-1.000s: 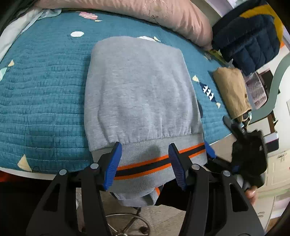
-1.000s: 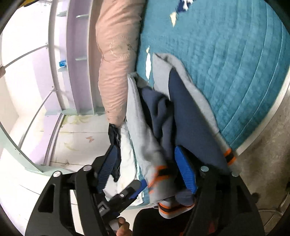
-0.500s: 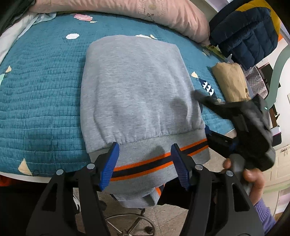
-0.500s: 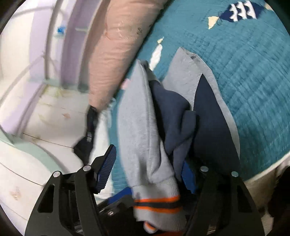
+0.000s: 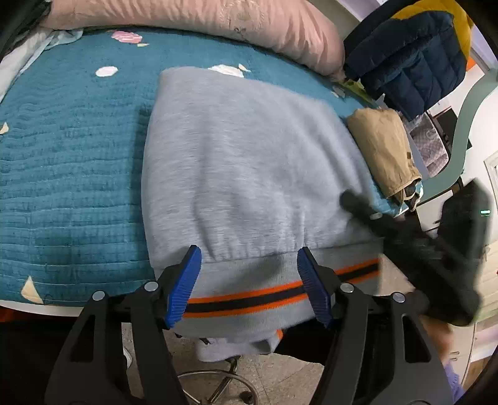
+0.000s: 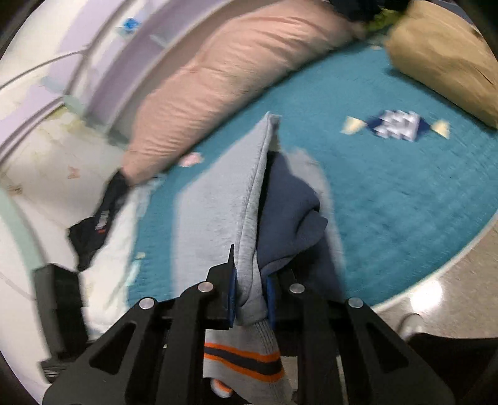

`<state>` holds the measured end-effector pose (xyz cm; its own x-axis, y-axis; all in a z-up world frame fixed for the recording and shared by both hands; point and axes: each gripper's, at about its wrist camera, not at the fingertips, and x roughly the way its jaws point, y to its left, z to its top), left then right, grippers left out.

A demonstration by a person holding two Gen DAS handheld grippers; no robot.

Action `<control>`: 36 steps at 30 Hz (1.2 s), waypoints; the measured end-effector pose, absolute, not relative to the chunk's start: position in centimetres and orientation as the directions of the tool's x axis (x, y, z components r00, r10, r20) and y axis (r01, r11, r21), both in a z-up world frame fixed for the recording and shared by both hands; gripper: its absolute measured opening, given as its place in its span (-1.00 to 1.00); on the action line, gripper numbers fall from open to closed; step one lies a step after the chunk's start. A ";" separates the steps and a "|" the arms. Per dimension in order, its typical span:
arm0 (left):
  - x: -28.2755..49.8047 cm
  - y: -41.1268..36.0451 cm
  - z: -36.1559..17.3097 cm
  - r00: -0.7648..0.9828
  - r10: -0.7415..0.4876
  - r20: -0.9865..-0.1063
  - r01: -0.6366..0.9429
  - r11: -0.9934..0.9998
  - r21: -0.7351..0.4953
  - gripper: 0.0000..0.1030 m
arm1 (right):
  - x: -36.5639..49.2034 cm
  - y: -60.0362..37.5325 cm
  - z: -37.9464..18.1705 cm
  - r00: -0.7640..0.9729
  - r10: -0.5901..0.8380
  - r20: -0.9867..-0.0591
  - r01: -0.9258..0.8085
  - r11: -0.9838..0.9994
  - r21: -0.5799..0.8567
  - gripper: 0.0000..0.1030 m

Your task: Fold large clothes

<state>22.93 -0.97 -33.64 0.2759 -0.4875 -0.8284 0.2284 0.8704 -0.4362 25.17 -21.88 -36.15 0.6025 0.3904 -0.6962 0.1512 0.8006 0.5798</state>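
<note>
A grey sweatshirt [image 5: 249,155] lies folded on the teal quilt [image 5: 68,155], its orange-and-dark striped hem band [image 5: 249,299] hanging over the bed's near edge. My left gripper [image 5: 248,258] straddles that hem; its jaws are opening and the blue pads [image 5: 183,280] stand apart from the cloth. At the right of the left wrist view my right gripper [image 5: 435,249] shows as a black blur. In the right wrist view my right gripper [image 6: 250,289] is closing, its pads pinching the sweatshirt [image 6: 211,218] at its side edge and lifting it, so the navy lining [image 6: 292,212] shows.
A long pink pillow [image 5: 218,18] lies along the far side of the bed. A folded tan garment [image 5: 386,149] sits at the right edge, with a navy puffer jacket [image 5: 411,46] behind it. A black garment [image 6: 99,218] lies at the left. A chair base [image 5: 218,386] stands below the bed's edge.
My right gripper has closed from wide open onto the sweatshirt's side edge, rolled and risen with it. My left gripper's jaws have spread a little wider over the hem.
</note>
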 end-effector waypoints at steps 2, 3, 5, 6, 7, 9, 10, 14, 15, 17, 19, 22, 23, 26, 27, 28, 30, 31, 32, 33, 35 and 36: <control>23.0 -1.3 -33.8 0.269 -0.484 -0.833 0.224 0.872 -0.435 0.27 | 25.6 -22.9 -39.1 0.564 0.403 -0.721 0.213 0.772 0.599 -0.71; 23.1 -1.4 -33.7 0.270 -0.487 -0.831 0.222 0.871 -0.438 0.27 | 25.9 -23.1 -40.1 0.554 0.412 -0.723 0.226 0.762 0.607 -0.70; 22.9 -1.0 -33.3 0.297 -0.481 -0.825 0.217 0.875 -0.432 0.27 | 26.1 -23.0 -39.8 0.535 0.417 -0.735 0.215 0.774 0.596 -0.67; 22.8 -0.7 -33.2 0.312 -0.478 -0.821 0.212 0.878 -0.430 0.27 | 26.1 -23.1 -39.2 0.523 0.417 -0.744 0.214 0.780 0.588 -0.63; 22.9 -0.3 -33.2 0.317 -0.473 -0.822 0.204 0.881 -0.428 0.28 | 26.1 -23.2 -38.5 0.518 0.415 -0.748 0.222 0.780 0.586 -0.55; 23.2 0.3 -34.2 0.289 -0.465 -0.837 0.175 0.885 -0.431 0.29 | 26.2 -23.4 -36.8 0.516 0.391 -0.762 0.239 0.789 0.566 -0.45; 23.4 0.5 -34.6 0.284 -0.467 -0.837 0.165 0.884 -0.437 0.29 | 26.3 -23.4 -35.8 0.516 0.363 -0.776 0.235 0.811 0.536 -0.45; 23.8 1.1 -34.7 0.297 -0.471 -0.831 0.153 0.882 -0.445 0.29 | 26.5 -21.8 -31.1 0.567 0.113 -0.816 0.200 0.942 0.269 -0.44; 24.0 1.3 -34.7 0.290 -0.482 -0.827 0.147 0.876 -0.459 0.29 | 26.6 -21.3 -30.3 0.586 0.069 -0.807 0.185 0.958 0.217 -0.44; 24.4 2.0 -34.7 0.285 -0.497 -0.819 0.135 0.867 -0.479 0.29 | 27.3 -19.8 -28.9 0.626 0.137 -0.768 0.081 0.968 0.239 -0.52; 25.2 2.6 -34.3 0.299 -0.499 -0.813 0.133 0.866 -0.482 0.29 | 29.1 -18.3 -29.8 0.595 0.214 -0.775 0.010 0.962 0.273 -1.00; 26.9 3.2 -33.4 0.321 -0.496 -0.806 0.145 0.867 -0.476 0.29 | 32.1 -17.1 -33.2 0.524 0.215 -0.824 0.016 0.965 0.262 -1.00; 27.6 3.2 -33.0 0.330 -0.494 -0.805 0.154 0.869 -0.470 0.29 | 32.9 -17.1 -34.4 0.490 0.236 -0.839 0.028 0.958 0.285 -1.00; 29.8 3.1 -31.9 0.362 -0.474 -0.803 0.180 0.880 -0.439 0.30 | 34.7 -17.0 -38.8 0.427 0.230 -0.875 0.030 0.963 0.268 -1.00; 30.9 2.8 -31.7 0.361 -0.464 -0.809 0.193 0.886 -0.422 0.30 | 35.0 -17.1 -38.8 0.430 0.234 -0.872 0.031 0.961 0.273 -1.00; 31.8 2.7 -31.5 0.372 -0.462 -0.805 0.202 0.887 -0.416 0.30 | 35.1 -17.4 -38.7 0.422 0.247 -0.872 0.037 0.957 0.289 -1.00; 33.4 2.3 -31.3 0.385 -0.470 -0.794 0.228 0.882 -0.412 0.30 | 35.0 -17.8 -38.4 0.413 0.269 -0.870 0.052 0.947 0.317 -1.00; 34.3 2.0 -31.5 0.375 -0.477 -0.795 0.240 0.878 -0.414 0.30 | 34.7 -18.0 -37.8 0.422 0.273 -0.864 0.055 0.944 0.325 -1.00; 35.3 1.7 -31.8 0.357 -0.486 -0.798 0.248 0.873 -0.420 0.30 | 34.4 -17.9 -36.7 0.443 0.276 -0.853 0.055 0.941 0.334 -1.00; 36.4 1.5 -32.5 0.343 -0.479 -0.808 0.242 0.876 -0.417 0.30 | 33.7 -17.9 -35.6 0.464 0.289 -0.837 0.048 0.936 0.350 -0.99; 38.0 1.8 -33.7 0.341 -0.418 -0.842 0.173 0.909 -0.380 0.30 | 31.4 -18.1 -34.1 0.489 0.334 -0.806 0.039 0.914 0.403 -0.99; 38.8 1.9 -34.5 0.316 -0.422 -0.850 0.147 0.906 -0.396 0.30 | 30.7 -18.0 -33.8 0.489 0.348 -0.800 0.036 0.908 0.417 -0.99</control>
<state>38.80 1.94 -34.55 0.3159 -0.4222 -0.8497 0.1473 0.9065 -0.3957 30.71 -17.95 -33.79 0.4893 0.3476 -0.7998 0.0360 0.9083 0.4168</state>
